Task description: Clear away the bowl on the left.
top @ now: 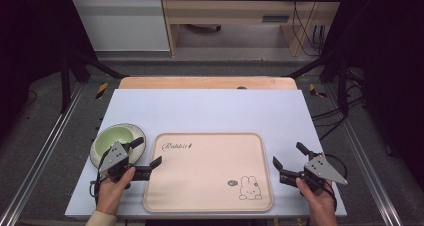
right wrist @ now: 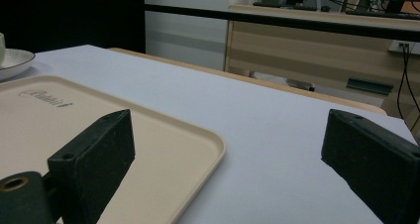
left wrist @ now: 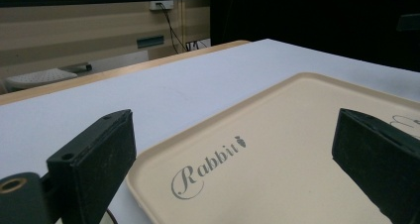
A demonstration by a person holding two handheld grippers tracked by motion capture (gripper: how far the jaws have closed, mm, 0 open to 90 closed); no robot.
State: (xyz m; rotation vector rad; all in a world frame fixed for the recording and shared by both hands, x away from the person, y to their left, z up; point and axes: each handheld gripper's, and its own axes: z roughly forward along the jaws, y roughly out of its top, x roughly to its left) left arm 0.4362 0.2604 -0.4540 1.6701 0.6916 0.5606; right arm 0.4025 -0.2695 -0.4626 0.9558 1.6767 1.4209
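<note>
A beige tray (top: 210,173) printed with "Rabbit" and a small rabbit drawing lies at the near middle of the white table top. A pale green bowl on a plate (top: 117,137) sits just left of the tray. My left gripper (top: 147,152) hovers between the bowl and the tray's left edge, open, with nothing between its jaws. In the left gripper view my left gripper (left wrist: 233,154) looks across the tray (left wrist: 297,135). To the right of the tray my right gripper (top: 289,155) is open and empty. In the right gripper view my right gripper (right wrist: 228,149) straddles the tray's corner (right wrist: 198,135).
The white table top (top: 215,111) has a wooden strip along its far edge. Black frame bars run down both sides of the table. Wooden cabinets and cables stand beyond the far edge. The plate's rim (right wrist: 15,60) shows at the far left of the right gripper view.
</note>
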